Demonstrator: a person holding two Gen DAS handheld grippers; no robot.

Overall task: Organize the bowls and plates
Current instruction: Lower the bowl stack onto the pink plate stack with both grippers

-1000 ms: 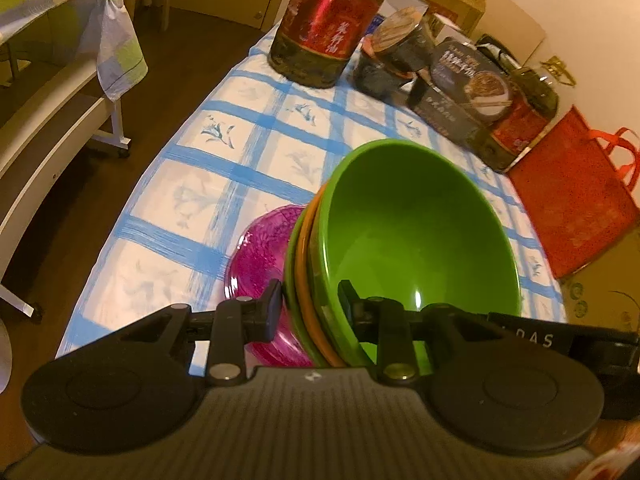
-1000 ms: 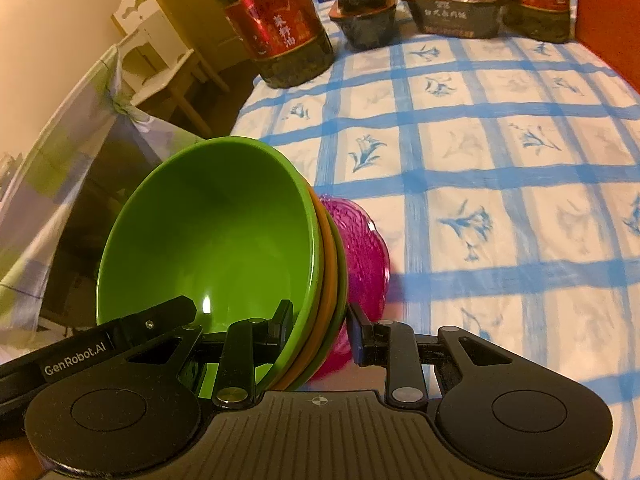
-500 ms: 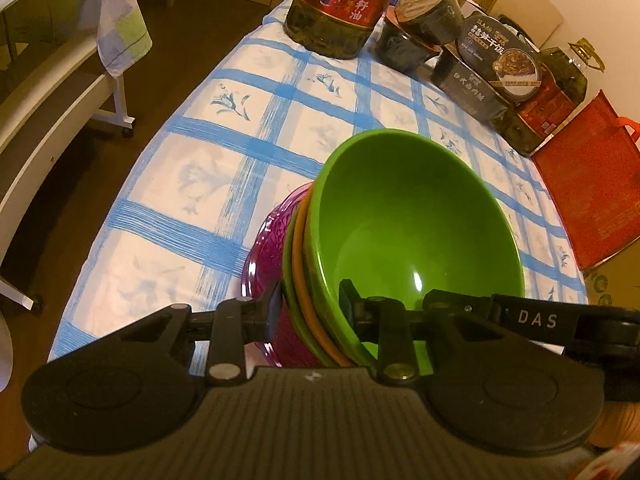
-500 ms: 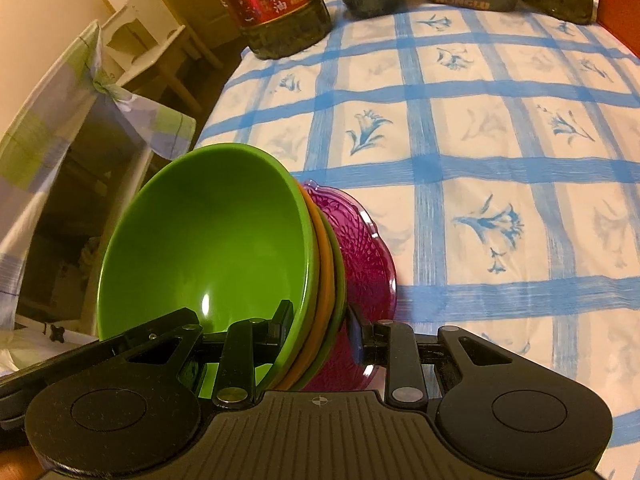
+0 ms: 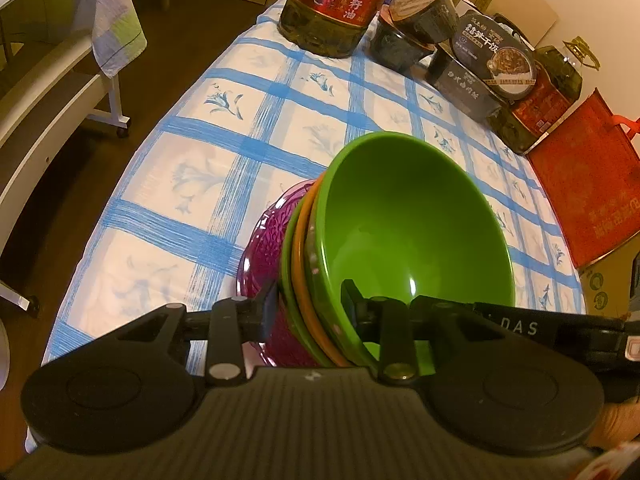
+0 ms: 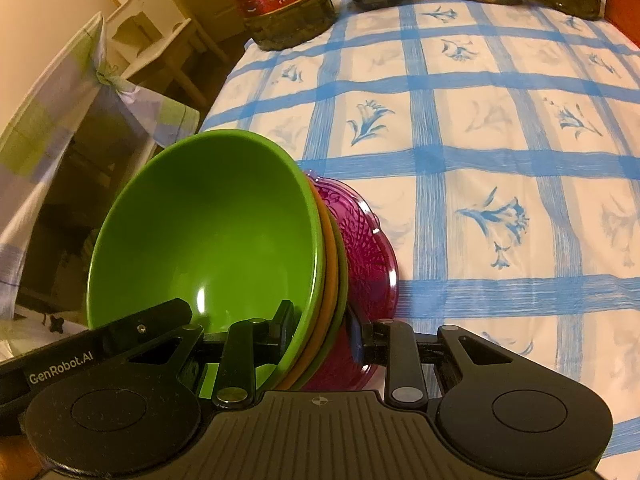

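Bowls and plate sit nested as one stack [image 5: 316,272], and we hold that stack from two opposite sides. Our left tongs [image 5: 310,304] pinch one part of the rim, one finger inside the top green bowl [image 5: 408,232] and the other behind the purple plate [image 5: 264,248]. Our right tongs [image 6: 320,328] pinch the opposite part of the rim the same way, one finger in the green bowl [image 6: 208,232] and one on the purple plate [image 6: 368,248]. We judge that gripping both sides keeps the nested pieces clamped together so none slips out while the pile moves as a unit.

We cannot tell whether the stack is lifted off the checked tabletop [image 5: 208,176] or resting on it near its front left corner; it is well apart from the oil bottle [image 5: 340,4] and the food containers [image 5: 480,64] at the far edge.

From the top we see a glossy bright green bowl with a light glint inside, then an orange bowl [image 5: 298,256] showing only its rim, then another green rim, then the translucent purple plate with a pressed pattern and scalloped edge. The bowls fit closely, rims almost touching.
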